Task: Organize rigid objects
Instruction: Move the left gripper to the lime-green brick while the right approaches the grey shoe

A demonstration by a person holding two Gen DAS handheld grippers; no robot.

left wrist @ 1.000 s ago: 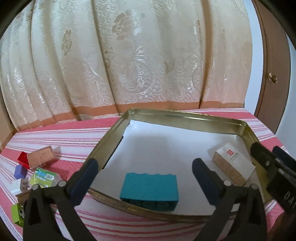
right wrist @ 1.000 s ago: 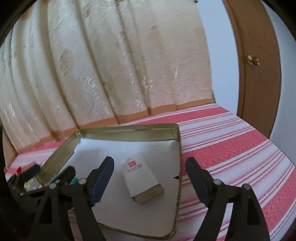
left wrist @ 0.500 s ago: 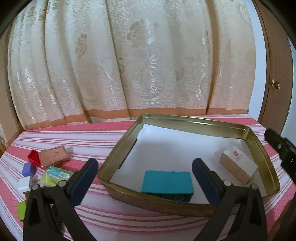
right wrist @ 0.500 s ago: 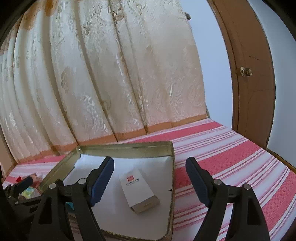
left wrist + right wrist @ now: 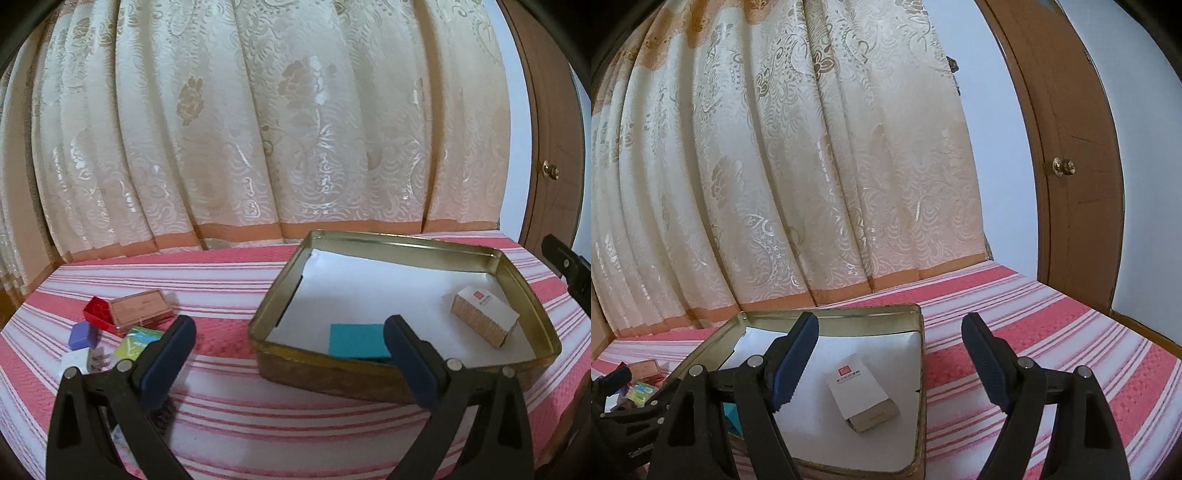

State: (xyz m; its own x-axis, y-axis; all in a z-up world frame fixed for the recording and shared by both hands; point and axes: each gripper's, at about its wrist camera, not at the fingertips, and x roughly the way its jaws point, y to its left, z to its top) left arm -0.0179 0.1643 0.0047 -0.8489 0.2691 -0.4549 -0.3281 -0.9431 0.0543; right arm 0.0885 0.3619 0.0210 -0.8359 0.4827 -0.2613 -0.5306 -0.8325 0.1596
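A gold metal tin (image 5: 524, 291) lined with white paper sits on the red striped cloth. It holds a teal block (image 5: 356, 339) near its front wall and a white-topped box (image 5: 484, 317) at its right; the box also shows in the right wrist view (image 5: 862, 391). My left gripper (image 5: 288, 350) is open and empty, in front of the tin's left corner. My right gripper (image 5: 890, 354) is open and empty above the tin's (image 5: 919, 369) right wall. A pile of small objects lies left of the tin: a pink box (image 5: 140, 306), a red block (image 5: 95, 312), a purple block (image 5: 84, 335), a green packet (image 5: 136, 341).
A cream patterned curtain (image 5: 277, 129) hangs behind the table. A brown wooden door (image 5: 1075, 155) with a brass knob stands at the right. The striped tablecloth (image 5: 1052, 332) extends right of the tin. The right gripper's tip (image 5: 565, 262) shows at the left view's right edge.
Both grippers have pulled back and up from the tin. The teal block and white-topped box stay in the tin. The left view now shows more of the object pile.
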